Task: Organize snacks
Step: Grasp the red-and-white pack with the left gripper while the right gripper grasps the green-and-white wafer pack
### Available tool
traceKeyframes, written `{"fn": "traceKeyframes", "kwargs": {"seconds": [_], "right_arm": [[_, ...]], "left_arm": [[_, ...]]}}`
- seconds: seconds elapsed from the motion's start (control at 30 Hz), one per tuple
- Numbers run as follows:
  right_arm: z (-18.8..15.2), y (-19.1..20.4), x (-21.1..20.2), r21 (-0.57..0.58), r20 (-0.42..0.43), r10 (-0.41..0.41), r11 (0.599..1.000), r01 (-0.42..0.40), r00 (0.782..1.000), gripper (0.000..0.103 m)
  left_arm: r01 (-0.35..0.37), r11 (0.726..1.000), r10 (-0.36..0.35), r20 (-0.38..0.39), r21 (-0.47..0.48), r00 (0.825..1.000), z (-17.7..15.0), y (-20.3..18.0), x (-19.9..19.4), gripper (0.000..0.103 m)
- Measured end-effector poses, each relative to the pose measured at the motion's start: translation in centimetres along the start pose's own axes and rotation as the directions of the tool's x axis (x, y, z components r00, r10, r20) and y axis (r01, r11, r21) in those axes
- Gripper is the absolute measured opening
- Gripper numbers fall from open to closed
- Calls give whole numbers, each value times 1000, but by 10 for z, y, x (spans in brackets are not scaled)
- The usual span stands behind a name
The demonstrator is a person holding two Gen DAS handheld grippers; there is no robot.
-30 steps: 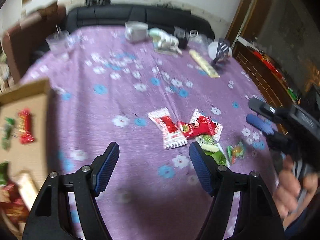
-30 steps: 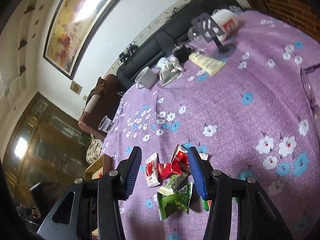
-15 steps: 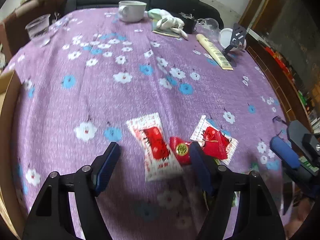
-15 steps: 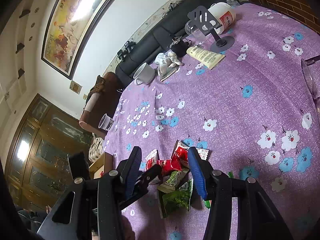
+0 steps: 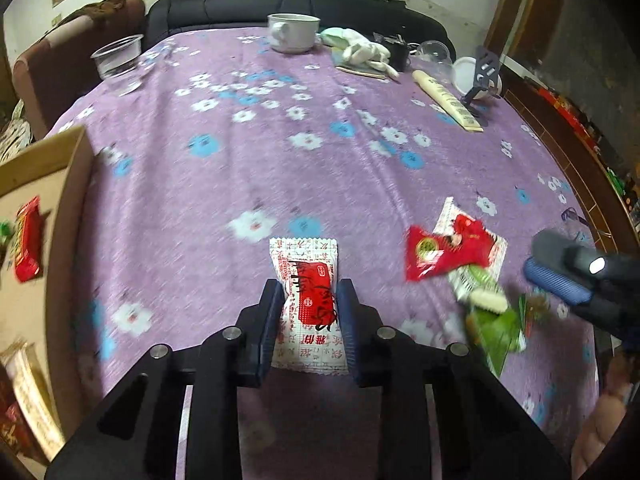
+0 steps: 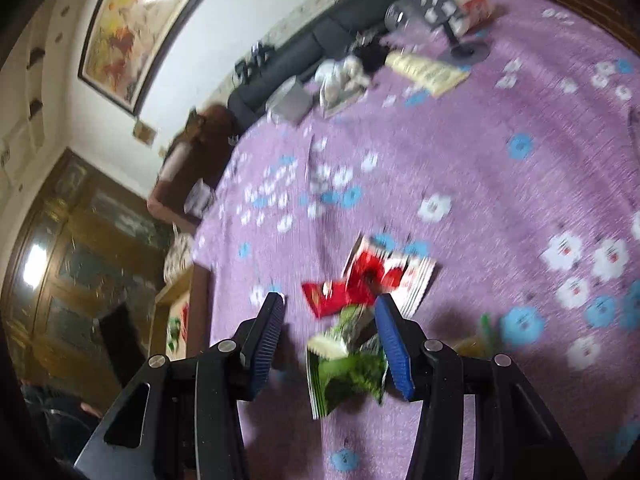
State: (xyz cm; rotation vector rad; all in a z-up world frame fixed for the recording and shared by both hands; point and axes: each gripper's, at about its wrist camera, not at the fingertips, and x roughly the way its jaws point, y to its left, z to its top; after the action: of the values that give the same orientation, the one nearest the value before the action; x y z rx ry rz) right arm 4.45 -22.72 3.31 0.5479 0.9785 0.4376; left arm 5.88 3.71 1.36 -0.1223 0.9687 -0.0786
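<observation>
My left gripper (image 5: 308, 292) is shut on a white and red snack packet (image 5: 308, 300) and holds it over the purple flowered tablecloth (image 5: 280, 160). To its right lie a red packet (image 5: 436, 256), a white and red packet (image 5: 472, 228) and green packets (image 5: 496, 324). My right gripper (image 6: 330, 312) is open above the green packets (image 6: 344, 356), with the red packet (image 6: 332, 296) and the white and red packet (image 6: 388, 268) just beyond its tips. It also shows at the right edge of the left wrist view (image 5: 560, 264). A cardboard box (image 5: 44, 240) with snacks stands at the left.
At the table's far side are a white mug (image 5: 294, 32), a clear plastic cup (image 5: 118, 58), a white cloth (image 5: 360, 52), a long cream tube (image 5: 448, 100) and a black phone stand (image 5: 484, 76). A black sofa (image 5: 280, 4) lies behind.
My left gripper closed on the white and red packet and lifted it away from the pile. My right gripper moved down closer over the green packets.
</observation>
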Motion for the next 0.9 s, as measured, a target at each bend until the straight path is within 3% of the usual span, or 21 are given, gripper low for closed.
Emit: {"fn": "traceKeyframes", "kwargs": {"seconds": [0.23,0.4,0.53,0.9], "right_arm": [[-12,9,32,-104,-57,-94,991,88,994,39],[-19,21,40,-227,0,-190,956,185,982,27],[-24,26,35,-255,24,-200,946,200,979,18],[-38,60,11,-365,159,-126,914,177,979,18]], "left_arm": [[3,1000,-4,43,18,999,-7,3,-3,26],[14,1000,-15,65,24,998,-7,5,-4,26],[30,999,-31,73,17,997,-8,9,-5,26],[30,1000,-30,154,4,988,-5,13,-20,26]]}}
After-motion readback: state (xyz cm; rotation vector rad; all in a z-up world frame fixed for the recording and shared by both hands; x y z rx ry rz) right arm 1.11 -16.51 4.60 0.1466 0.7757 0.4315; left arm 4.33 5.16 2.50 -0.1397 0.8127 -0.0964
